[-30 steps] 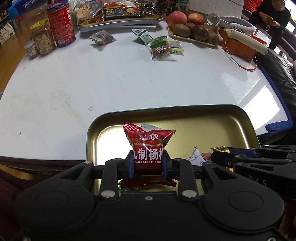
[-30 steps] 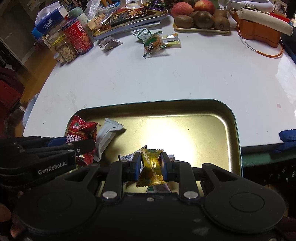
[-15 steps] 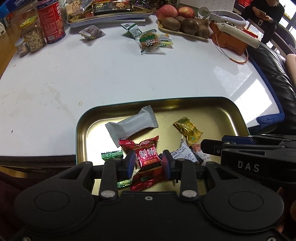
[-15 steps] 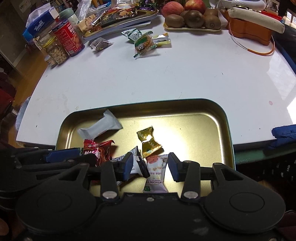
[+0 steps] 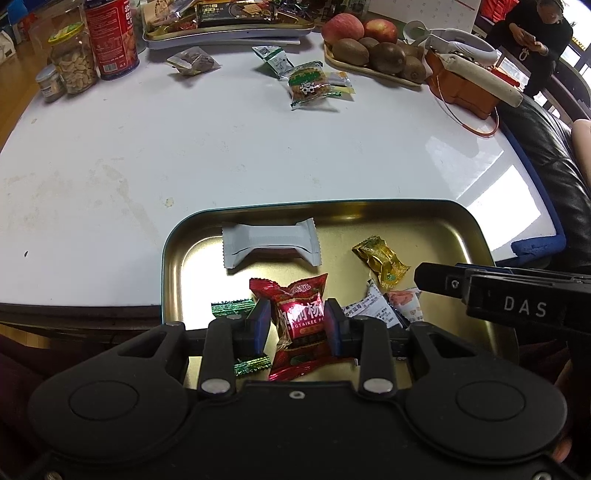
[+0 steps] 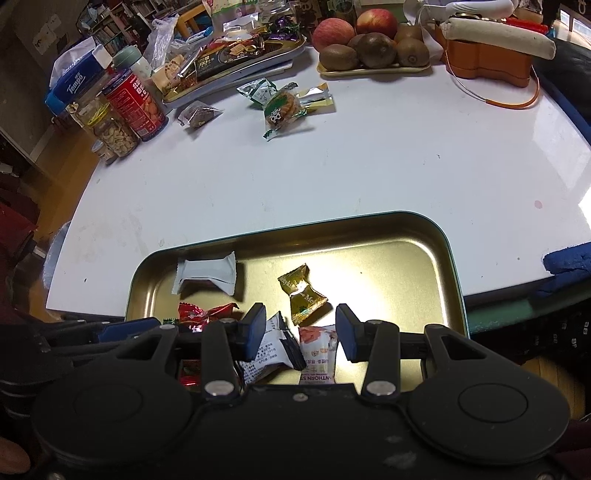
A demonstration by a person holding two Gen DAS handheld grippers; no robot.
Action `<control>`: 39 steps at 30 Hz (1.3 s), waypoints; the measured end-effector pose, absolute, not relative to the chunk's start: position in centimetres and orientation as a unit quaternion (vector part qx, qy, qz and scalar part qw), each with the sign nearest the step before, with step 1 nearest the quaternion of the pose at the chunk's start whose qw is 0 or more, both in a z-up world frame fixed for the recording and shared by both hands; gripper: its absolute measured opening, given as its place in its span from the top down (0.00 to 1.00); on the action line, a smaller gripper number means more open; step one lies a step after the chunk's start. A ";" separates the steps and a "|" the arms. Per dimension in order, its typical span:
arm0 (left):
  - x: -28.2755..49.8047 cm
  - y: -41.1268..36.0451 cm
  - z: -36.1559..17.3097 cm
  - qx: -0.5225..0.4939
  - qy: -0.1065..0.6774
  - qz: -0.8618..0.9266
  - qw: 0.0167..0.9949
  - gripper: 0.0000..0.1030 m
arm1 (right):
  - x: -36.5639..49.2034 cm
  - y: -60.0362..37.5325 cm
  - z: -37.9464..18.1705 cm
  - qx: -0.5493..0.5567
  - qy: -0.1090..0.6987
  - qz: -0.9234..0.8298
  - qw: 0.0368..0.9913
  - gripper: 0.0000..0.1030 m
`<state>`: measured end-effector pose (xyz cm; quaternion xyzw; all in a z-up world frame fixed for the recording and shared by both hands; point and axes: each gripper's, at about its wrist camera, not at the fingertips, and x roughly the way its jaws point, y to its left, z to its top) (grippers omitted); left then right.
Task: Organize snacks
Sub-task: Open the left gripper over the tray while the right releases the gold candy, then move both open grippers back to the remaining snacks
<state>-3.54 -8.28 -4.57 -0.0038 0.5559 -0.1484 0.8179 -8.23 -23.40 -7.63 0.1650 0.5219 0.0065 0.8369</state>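
Observation:
A gold metal tray (image 5: pixel 436 218) (image 6: pixel 417 236) sits at the table's near edge. In it lie a grey packet (image 5: pixel 271 245) (image 6: pixel 207 275), a gold candy (image 5: pixel 380 262) (image 6: pixel 301 293), a green candy (image 5: pixel 232 308), a white packet (image 6: pixel 271 349) and an orange-white packet (image 6: pixel 317 350). My left gripper (image 5: pixel 297 325) is open, its pads on either side of the red snack packet (image 5: pixel 301 325), which rests in the tray. My right gripper (image 6: pixel 301 330) is open and empty above the white and orange-white packets.
Several loose snacks (image 5: pixel 308 83) (image 6: pixel 282 107) and a brown packet (image 5: pixel 192 64) lie at the far side of the white table. A full snack tray (image 5: pixel 229 22), a red can (image 5: pixel 110 40), a nut jar (image 5: pixel 74 62), a fruit plate (image 6: pixel 373 48) and an orange box (image 6: pixel 487 59) stand behind.
The left gripper has lowered the red packet into the tray and opened its pads. The right gripper has let go of the gold candy, which now lies in the tray, and has opened wide.

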 end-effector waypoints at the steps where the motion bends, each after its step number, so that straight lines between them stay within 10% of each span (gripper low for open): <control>1: -3.6 -8.3 -4.6 -0.004 0.556 -0.148 0.818 0.60 | -8.2 -23.4 -7.6 0.165 0.522 0.006 0.837 0.57; 39: 5.9 -4.4 -4.5 -0.022 0.567 -0.144 0.810 0.60 | -6.0 -23.2 -7.1 0.181 0.524 0.001 0.832 0.56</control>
